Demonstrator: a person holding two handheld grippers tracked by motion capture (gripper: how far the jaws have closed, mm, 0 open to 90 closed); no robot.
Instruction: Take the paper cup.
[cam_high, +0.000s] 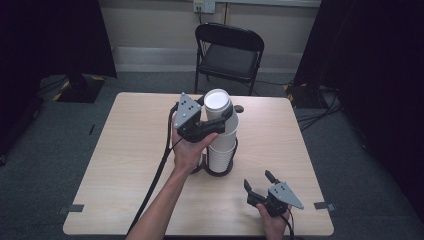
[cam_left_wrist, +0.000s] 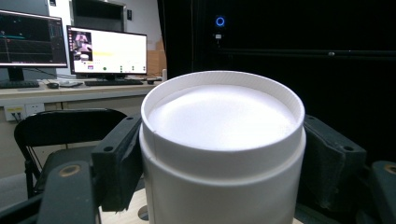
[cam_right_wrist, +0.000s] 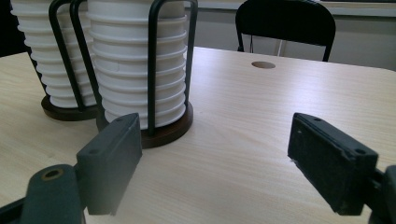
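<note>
High view: the left hand-held gripper (cam_high: 212, 131) pinches the top cup (cam_high: 218, 106) of a white stack (cam_high: 221, 150), upside down, near the middle of the tabletop (cam_high: 125, 165). The stack stands in a black wire holder (cam_high: 220, 170). Left gripper view shows both jaws pressed against the cup's (cam_left_wrist: 222, 149) sides, its recessed bottom facing up. The right hand-held gripper (cam_high: 260, 182) rests low near the tabletop's front right, jaws spread and holding nothing. Right gripper view shows its open jaws over bare wood, with two cup stacks (cam_right_wrist: 135, 70) in holders on dark round bases ahead to the left. A folding chair (cam_high: 229, 52) stands beyond the tabletop.
</note>
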